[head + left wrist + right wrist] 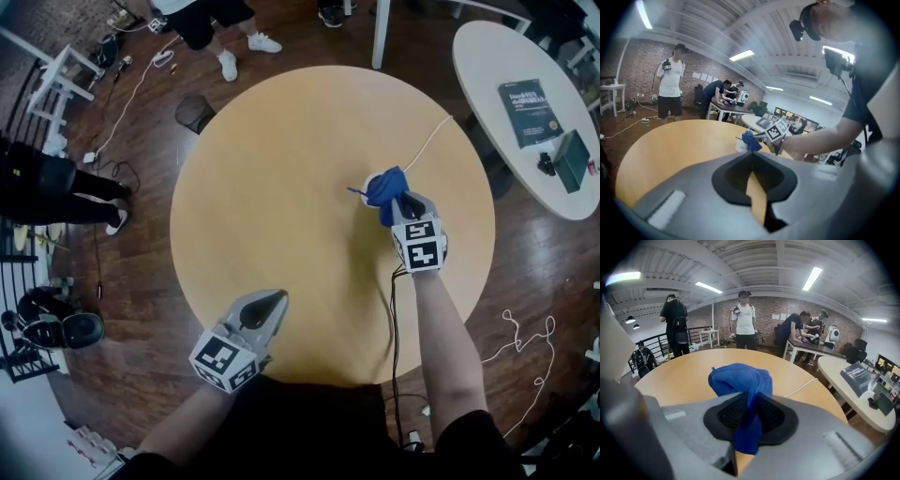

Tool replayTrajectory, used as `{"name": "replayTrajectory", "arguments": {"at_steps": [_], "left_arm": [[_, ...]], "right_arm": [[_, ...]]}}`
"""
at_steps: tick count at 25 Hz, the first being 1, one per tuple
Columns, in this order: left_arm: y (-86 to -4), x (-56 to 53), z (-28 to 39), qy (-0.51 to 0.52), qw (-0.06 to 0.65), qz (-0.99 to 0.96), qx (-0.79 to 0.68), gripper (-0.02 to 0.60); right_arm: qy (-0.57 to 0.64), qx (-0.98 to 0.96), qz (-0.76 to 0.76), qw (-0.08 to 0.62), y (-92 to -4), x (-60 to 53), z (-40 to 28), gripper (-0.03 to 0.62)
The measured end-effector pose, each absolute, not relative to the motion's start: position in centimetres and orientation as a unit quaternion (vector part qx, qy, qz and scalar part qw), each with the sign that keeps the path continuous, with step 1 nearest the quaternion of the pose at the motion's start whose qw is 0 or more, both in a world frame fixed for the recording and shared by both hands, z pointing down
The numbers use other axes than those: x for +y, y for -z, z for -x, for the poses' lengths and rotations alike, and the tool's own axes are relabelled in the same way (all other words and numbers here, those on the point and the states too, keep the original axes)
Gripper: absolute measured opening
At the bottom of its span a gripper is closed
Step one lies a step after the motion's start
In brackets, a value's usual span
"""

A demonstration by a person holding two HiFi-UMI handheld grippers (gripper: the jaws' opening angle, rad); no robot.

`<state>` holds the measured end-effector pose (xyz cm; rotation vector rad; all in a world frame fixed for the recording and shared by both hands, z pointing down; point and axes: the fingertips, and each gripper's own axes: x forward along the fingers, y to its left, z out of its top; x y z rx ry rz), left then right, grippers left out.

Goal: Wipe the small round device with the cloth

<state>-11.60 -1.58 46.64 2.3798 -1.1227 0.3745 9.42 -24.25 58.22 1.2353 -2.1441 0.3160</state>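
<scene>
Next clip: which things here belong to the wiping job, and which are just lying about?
In the job: blue cloth, pinched in the right gripper's tongs; small white round device right by it, with its cable.
Lying about: book and dark box on the white side table; left gripper, shut and empty.

The cloth (385,187) is sitting between the jaws of the right gripper (405,204) and bunching just ahead of its tips. The small round device (369,180) is lying under that bunch, on the round table (262,169). A cable (428,143) is running away beyond the device, ahead and to the right of this gripper. The left gripper (270,305) is hovering well behind and to the left, over the table's near edge.
</scene>
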Motion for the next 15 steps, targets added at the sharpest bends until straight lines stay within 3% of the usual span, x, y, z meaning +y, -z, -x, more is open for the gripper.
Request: {"name": "replayTrajectory", "arguments": {"at_steps": [10, 15], "left_arm": [[-46.3, -1.1, 12.6, -0.141, 0.238, -0.869, -0.411, 0.005], [-46.3, -1.1, 12.7, -0.137, 0.235, -0.869, -0.413, 0.005]], "right_arm": [[-0.172, -0.818, -0.422, 0.351, -62.9, -20.4, -6.5, 0.063], [-0.147, -0.814, -0.457, 0.326, -60.6, -20.8, -7.9, 0.063]]}}
